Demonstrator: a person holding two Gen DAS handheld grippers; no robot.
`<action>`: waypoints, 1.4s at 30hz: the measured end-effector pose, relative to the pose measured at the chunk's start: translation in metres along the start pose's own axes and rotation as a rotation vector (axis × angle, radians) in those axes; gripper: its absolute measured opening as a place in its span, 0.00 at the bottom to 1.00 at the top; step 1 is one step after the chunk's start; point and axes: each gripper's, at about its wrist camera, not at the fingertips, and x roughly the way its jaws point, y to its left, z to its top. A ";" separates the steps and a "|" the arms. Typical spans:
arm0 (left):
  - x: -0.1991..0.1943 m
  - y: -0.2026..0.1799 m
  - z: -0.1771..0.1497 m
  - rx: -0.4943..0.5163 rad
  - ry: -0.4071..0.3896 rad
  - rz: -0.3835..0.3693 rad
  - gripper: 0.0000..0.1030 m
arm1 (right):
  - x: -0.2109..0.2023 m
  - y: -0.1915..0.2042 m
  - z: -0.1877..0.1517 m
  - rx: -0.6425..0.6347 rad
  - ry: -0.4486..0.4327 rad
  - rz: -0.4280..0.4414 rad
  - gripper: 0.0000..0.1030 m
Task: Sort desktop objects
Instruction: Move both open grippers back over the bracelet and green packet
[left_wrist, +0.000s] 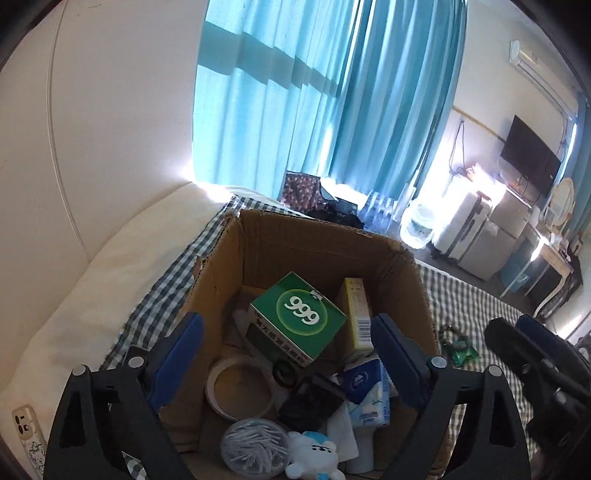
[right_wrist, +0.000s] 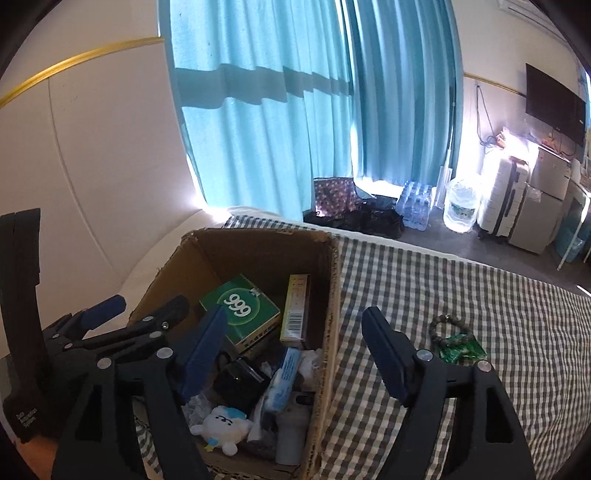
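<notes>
A cardboard box (left_wrist: 295, 251) (right_wrist: 258, 251) stands open on the checked cloth. Inside lie a green "999" box (left_wrist: 299, 317) (right_wrist: 240, 310), a yellow carton (left_wrist: 358, 314), a tape roll (left_wrist: 240, 387), a round tub of cotton swabs (left_wrist: 255, 450), a white plush toy (left_wrist: 314, 458) (right_wrist: 221, 428), a blue tissue pack (left_wrist: 369, 391) and a black item (left_wrist: 310, 402). My left gripper (left_wrist: 286, 321) hangs open above the box, holding nothing. My right gripper (right_wrist: 295, 314) is open over the box's right wall, also holding nothing. A bead bracelet (right_wrist: 448, 328) and a green packet (right_wrist: 461, 349) lie on the cloth right of the box.
The checked cloth (right_wrist: 480, 295) covers a bed that runs to the right. A white padded wall (left_wrist: 92, 166) is to the left, with blue curtains (right_wrist: 295, 129) behind. On the floor beyond stand a water jug (right_wrist: 461, 210), a suitcase (right_wrist: 502, 195) and bags.
</notes>
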 end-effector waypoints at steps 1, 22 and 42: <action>-0.003 -0.003 0.000 0.006 -0.001 0.005 0.94 | -0.006 -0.007 0.001 0.016 -0.013 -0.004 0.73; -0.053 -0.204 -0.057 0.203 0.048 -0.204 1.00 | -0.168 -0.178 -0.032 0.123 -0.117 -0.212 0.73; 0.144 -0.262 -0.105 0.328 0.144 -0.123 1.00 | -0.025 -0.289 -0.097 0.239 0.020 -0.117 0.73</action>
